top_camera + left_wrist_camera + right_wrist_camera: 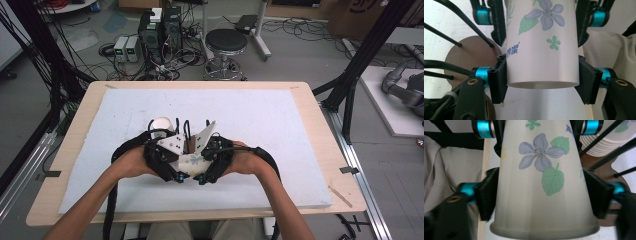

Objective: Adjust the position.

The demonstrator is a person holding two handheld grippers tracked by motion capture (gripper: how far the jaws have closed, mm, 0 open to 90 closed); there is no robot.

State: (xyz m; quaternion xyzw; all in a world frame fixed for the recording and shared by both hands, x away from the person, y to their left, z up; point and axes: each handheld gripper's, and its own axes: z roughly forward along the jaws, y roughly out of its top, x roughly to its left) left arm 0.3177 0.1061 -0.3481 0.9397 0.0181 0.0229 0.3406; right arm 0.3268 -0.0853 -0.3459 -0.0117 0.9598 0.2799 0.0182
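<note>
Both grippers, left (541,82) and right (541,197), clamp one flowered paper cup (541,50) I hold above the near table (280,115); pulling nested cups apart looks barely begun.

Blue Chinese characters, of which "洁" can be read, are printed on the flowered paper cup (541,47), beside a green leaf.

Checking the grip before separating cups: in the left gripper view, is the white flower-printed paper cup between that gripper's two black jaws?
Yes, the white flower-printed paper cup sits between the left gripper's black jaws, which press its sides.
</note>
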